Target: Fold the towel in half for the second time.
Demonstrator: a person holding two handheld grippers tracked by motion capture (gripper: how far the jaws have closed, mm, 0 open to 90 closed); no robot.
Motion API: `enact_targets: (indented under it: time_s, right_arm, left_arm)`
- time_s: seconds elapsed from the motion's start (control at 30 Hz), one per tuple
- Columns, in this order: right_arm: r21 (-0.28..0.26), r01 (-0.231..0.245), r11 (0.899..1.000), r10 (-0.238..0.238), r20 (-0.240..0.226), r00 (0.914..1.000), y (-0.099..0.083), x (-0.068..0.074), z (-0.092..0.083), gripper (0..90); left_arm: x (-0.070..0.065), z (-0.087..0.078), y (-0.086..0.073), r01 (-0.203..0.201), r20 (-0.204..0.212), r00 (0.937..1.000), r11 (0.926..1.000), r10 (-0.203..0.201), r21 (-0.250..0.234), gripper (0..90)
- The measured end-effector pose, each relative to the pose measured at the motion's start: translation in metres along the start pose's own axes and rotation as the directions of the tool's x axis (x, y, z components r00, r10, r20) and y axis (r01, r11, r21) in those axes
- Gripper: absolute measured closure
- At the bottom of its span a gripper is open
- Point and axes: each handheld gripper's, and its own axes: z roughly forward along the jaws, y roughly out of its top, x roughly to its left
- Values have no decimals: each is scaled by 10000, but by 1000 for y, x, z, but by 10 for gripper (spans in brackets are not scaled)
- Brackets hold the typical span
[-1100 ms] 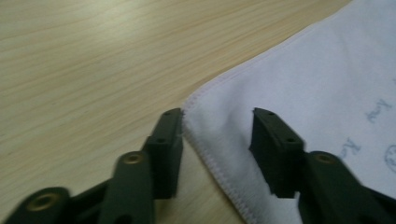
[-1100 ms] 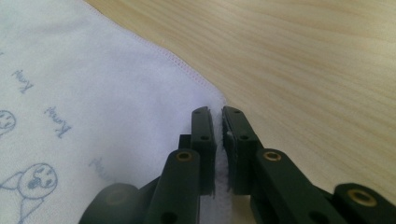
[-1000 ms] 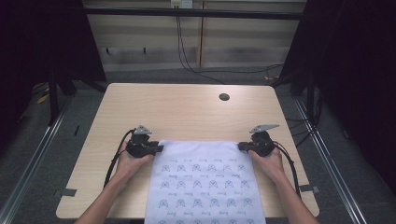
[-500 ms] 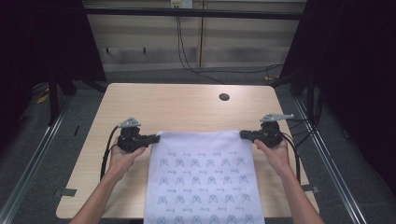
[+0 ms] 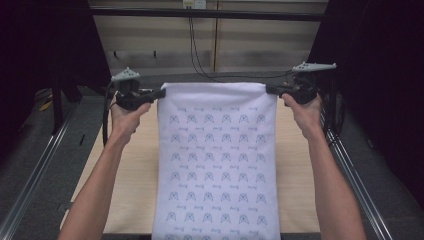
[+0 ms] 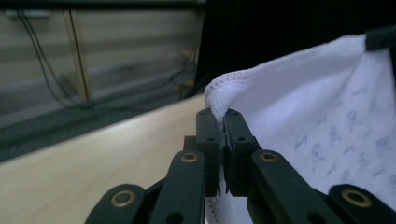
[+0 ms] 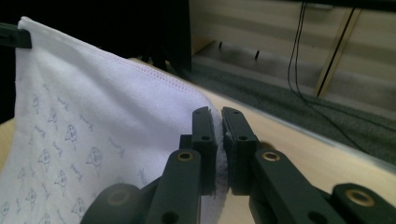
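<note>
Hidden: the lower edge of the cloth [image 5: 217, 165] is cut off by the frame.
Count: one cloth, two grippers, one table [image 5: 135, 175].
Left gripper [image 5: 161, 93]: clamped on the cloth's upper left corner.
Right gripper [image 5: 268, 89]: clamped on the upper right corner.
Cloth position: stretched between the grippers, hung above the table.

cloth [image 5: 217, 160] | lifted off table [image 5: 295, 165] (top edge taut, seemingly)
</note>
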Motion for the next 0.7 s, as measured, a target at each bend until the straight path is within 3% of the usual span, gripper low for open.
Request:
enact_targets:
  time_s: [0.03, 0.1, 0.13, 0.2, 0.3, 0.37, 0.4, 0.47, 0.5, 0.63, 0.7]
  right_arm:
    - [-203, 0, 9998, 0, 10, 10000, 6, -1, -3, 845]
    - [-635, -77, 9980, 81, 52, 10000, 14, -1, -9, 846]
    - [-1037, -225, 9944, 209, -168, 9996, 13, 0, -13, 846]
    - [-1218, -331, 9920, 282, -417, 9987, 6, 4, -18, 847]
    - [-780, -144, 9969, 108, -472, 9988, -16, 11, -24, 848]
    - [-622, -160, 9979, 115, -720, 9973, -34, 16, -31, 848]
    - [-601, -218, 9980, 163, -904, 9958, -43, 20, -36, 848]
    - [-407, -201, 9990, 150, -1222, 9924, -62, 29, -45, 848]
    - [-297, -129, 9995, 89, -1320, 9912, -72, 34, -50, 848]
    - [389, -50, 9992, 114, -1645, 9863, -111, 54, -69, 848]
    - [717, -62, 9974, 193, -1847, 9826, -128, 65, -76, 848]
  left_arm:
    - [-2, -1, 6, -79, -12, 10000, 9999, 78, -132, 868]
    - [-7, -5, 12, 106, 342, 9994, 9988, -90, -487, 868]
    - [-10, -7, 12, -4, 354, 9994, 9988, 21, -483, 868]
    - [-16, -10, 6, -265, 475, 9985, 9995, 273, -172, 868]
    - [-21, -18, -15, -446, 570, 9974, 9988, 432, 226, 869]
    - [-27, -24, -31, -382, 789, 9963, 9981, 342, 492, 869]
    - [-31, -27, -40, -546, 845, 9952, 9969, 497, 564, 869]
    - [-40, -35, -58, -452, 1266, 9913, 9960, 353, 765, 869]
    - [-45, -40, -67, -683, 1321, 9896, 9937, 563, 883, 869]
    - [-59, -57, -101, -450, 1803, 9834, 9909, 216, 1267, 868]
    - [-65, -62, -118, -383, 1899, 9818, 9839, 45, 1747, 868]
